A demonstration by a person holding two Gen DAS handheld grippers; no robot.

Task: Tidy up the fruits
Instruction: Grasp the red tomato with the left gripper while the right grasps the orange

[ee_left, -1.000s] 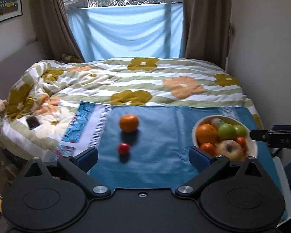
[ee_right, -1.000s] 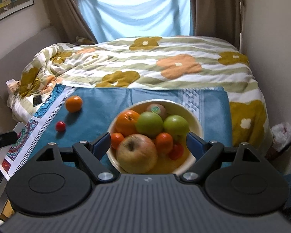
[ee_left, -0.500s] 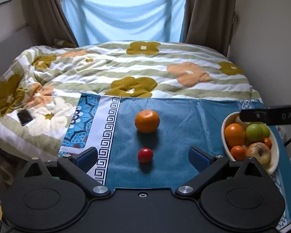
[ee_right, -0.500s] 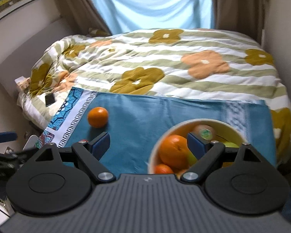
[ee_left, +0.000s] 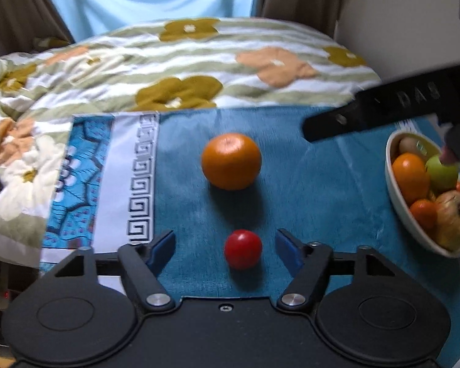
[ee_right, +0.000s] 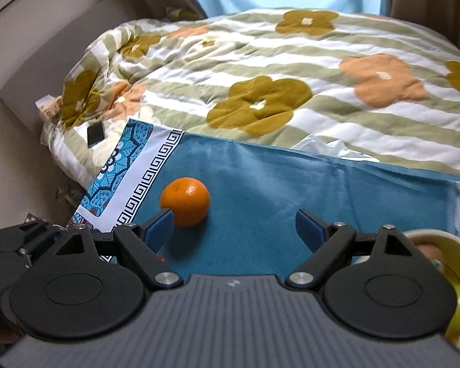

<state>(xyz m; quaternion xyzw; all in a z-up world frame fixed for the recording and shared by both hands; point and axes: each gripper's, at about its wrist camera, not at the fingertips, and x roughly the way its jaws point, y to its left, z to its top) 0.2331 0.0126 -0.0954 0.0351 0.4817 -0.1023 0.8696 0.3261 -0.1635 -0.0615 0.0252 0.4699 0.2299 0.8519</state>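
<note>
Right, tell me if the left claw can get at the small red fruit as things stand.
Probably yes: the left claw is open, the small red fruit lies between its fingers on the blue cloth, and the orange sits clear beyond it.

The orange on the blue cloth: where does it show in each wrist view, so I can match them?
Left wrist: the orange sits centre frame, beyond the red fruit that lies between the open left gripper fingers.
Right wrist: the orange sits left of centre, just past the right gripper's left fingertip.
Shared landmark: the cloth's white key-pattern border, left of the orange.
</note>
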